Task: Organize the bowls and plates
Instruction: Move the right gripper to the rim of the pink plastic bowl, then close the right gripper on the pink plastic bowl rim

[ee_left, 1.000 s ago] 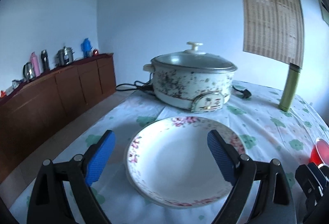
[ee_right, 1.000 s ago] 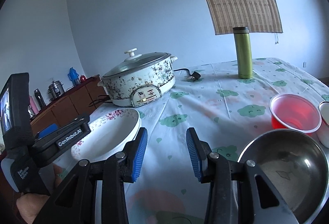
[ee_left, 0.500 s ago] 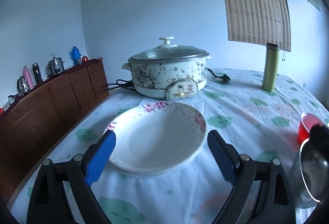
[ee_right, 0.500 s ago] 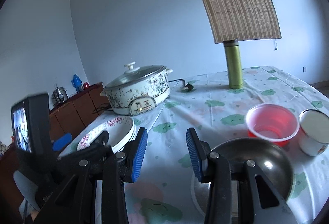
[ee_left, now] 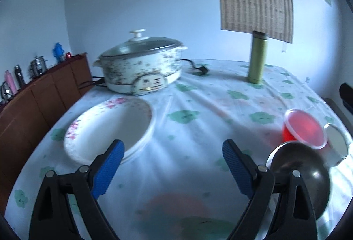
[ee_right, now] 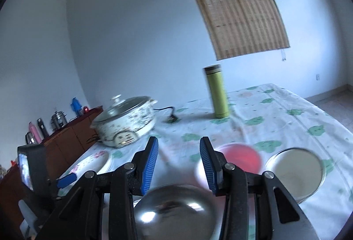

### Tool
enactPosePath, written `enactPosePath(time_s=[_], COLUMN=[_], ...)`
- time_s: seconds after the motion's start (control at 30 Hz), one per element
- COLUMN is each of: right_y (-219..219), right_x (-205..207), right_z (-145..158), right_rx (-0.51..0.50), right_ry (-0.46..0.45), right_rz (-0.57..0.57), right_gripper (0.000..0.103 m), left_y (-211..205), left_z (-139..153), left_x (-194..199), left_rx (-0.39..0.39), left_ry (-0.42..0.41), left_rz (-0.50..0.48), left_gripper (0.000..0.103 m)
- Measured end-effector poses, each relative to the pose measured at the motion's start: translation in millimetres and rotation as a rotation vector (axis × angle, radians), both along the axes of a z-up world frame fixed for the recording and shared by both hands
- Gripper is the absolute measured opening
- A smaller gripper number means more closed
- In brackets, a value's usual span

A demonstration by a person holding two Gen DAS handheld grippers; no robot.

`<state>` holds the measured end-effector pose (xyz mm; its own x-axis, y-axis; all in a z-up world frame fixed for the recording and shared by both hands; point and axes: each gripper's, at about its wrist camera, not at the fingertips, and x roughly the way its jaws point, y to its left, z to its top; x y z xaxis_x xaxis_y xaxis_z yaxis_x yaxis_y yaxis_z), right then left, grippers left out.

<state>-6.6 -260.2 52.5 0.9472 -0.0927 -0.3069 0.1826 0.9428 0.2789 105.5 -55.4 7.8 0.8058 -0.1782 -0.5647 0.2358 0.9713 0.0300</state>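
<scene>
Plates (ee_left: 110, 127) (floral, stacked) already lie on the worktop (ee_left: 198, 107) by the cooker (ee_left: 141, 63). We judge the steel bowl (ee_right: 174, 211), red bowl (ee_right: 240, 157) and enamel bowl (ee_right: 295, 170) unsorted. Left gripper (ee_left: 172, 165): fingers wide apart, empty. Right gripper (ee_right: 178, 165): fingers half apart, gripping nothing.

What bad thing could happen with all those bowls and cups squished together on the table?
1. The red cup, the steel bowl and the white mug sit crowded together, so the right gripper, open above them, might bump one while reaching for another.
2. The floral plates lie near the table's left edge; a nudge from the open left gripper could push them off.
</scene>
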Motion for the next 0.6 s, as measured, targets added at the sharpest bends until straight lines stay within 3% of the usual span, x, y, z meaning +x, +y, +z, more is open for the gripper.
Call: enactPosePath(time_s=[0.27, 0.6], right_y=[-90, -101], right_x=[6, 34], right_z=[11, -9], right_rx=[0.124, 0.093], right_ry=[0.075, 0.229], right_rz=[-0.03, 0.041], right_gripper=[0.042, 0.037], left_y=[-56, -119], left_z=[23, 34], left_x=[-1, 11], left_rx=[0.0, 0.066], left_ry=[0.048, 0.152], left_rz=[-0.121, -0.227], left_gripper=[0.092, 0.087])
